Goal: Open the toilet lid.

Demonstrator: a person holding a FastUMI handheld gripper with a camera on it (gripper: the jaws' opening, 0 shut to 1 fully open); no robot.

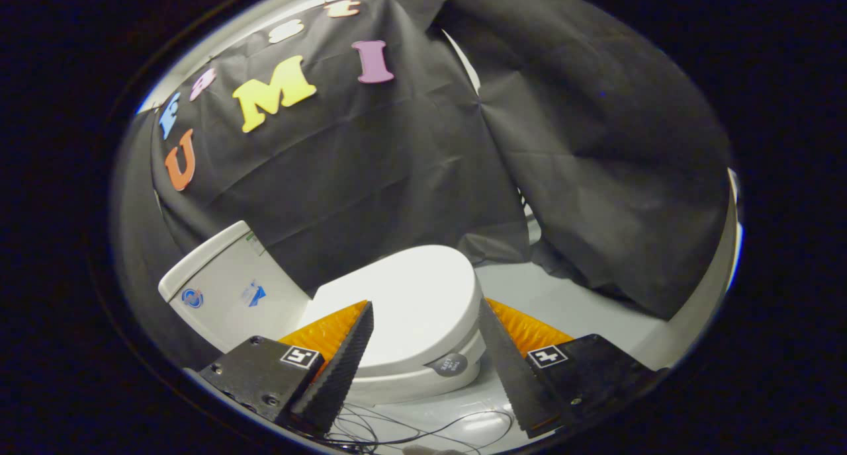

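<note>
The hand-held gripper (423,313) hangs released, fingers spread wide, above the closed toilet lid (410,303), which lies flat on the bowl ahead of the cistern (228,280); it looks stiff, smooth and slippery, best lifted under its front lip.

White toilet lid (413,296) down, closed.

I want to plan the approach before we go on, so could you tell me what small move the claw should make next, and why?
Probably ease the claw forward and down toward the front edge of the toilet lid. The lid lies shut on the seat, and the open fingers sit apart on either side of it, pressing on nothing. A finger needs to get under that edge before lifting toward the tank.
</note>
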